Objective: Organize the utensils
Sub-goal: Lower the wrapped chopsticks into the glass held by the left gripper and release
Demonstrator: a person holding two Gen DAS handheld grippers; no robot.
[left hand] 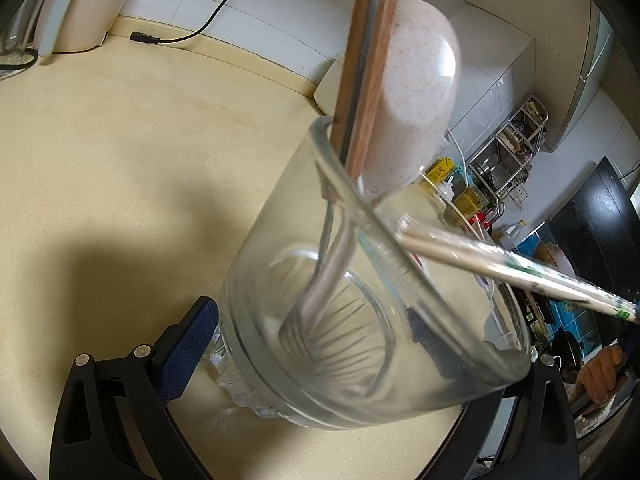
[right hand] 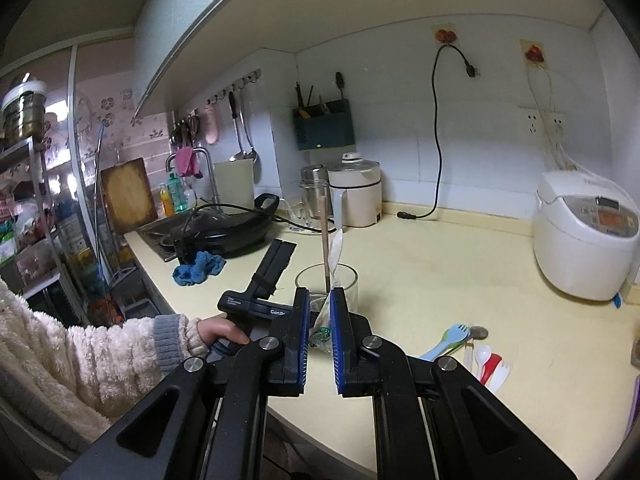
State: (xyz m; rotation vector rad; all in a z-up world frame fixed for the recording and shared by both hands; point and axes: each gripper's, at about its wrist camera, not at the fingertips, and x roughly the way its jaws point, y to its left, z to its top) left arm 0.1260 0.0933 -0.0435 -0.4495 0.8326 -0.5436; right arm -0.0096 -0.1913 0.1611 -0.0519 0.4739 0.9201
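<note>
My left gripper (left hand: 316, 332) is shut on a clear glass cup (left hand: 360, 300), its blue pads on both sides of the base. In the cup stand a wood-handled metal utensil (left hand: 362, 80) and a speckled white spoon (left hand: 416, 92). A pair of chopsticks in a clear wrapper (left hand: 520, 272) crosses the cup's rim from the right. My right gripper (right hand: 320, 332) is shut on the wrapped chopsticks (right hand: 322, 320), just in front of the cup (right hand: 326, 280). Several plastic spoons and forks (right hand: 476, 350) lie on the counter to the right.
A white rice cooker (right hand: 584, 232) stands at the right. A kettle (right hand: 356, 196), a black griddle pan (right hand: 228, 228) and a blue cloth (right hand: 198, 266) are at the back left. A black cable (right hand: 436, 152) hangs from the wall. The counter's front edge (right hand: 320, 432) is near.
</note>
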